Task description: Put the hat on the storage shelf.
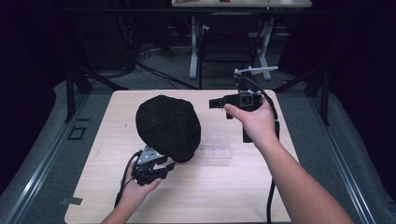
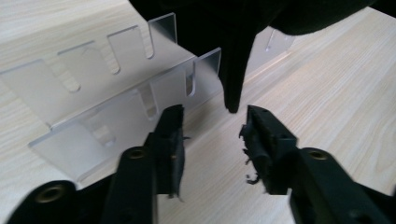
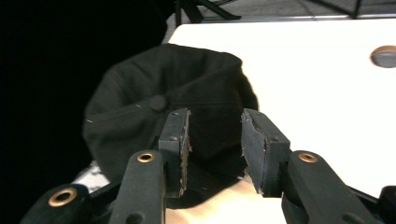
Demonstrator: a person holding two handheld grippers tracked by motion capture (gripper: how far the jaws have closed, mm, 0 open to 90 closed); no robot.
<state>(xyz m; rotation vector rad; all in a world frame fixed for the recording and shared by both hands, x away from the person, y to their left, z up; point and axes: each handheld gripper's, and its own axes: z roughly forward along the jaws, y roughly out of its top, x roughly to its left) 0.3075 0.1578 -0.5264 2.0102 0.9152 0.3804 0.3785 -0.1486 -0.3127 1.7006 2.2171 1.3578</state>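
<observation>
A black cap (image 1: 168,125) sits left of centre on the wooden table (image 1: 205,196), over the left end of a clear slotted acrylic stand (image 1: 217,147). My left gripper (image 1: 164,167) is at the cap's near edge, open. In the left gripper view a flap of the cap (image 2: 236,56) hangs just beyond the open left gripper (image 2: 212,135), with the clear stand (image 2: 107,98) to the left. My right gripper (image 1: 215,103) is held to the right of the cap, pointing at it. In the right gripper view the open right gripper (image 3: 215,135) frames the cap (image 3: 154,93), nothing between its pads.
The table's back right corner has a small round brown spot (image 3: 385,56). Beyond the table's far edge stand a dark chair (image 1: 226,44) and white desk legs (image 1: 193,46). Bare wood lies in front of the stand and at the table's right side.
</observation>
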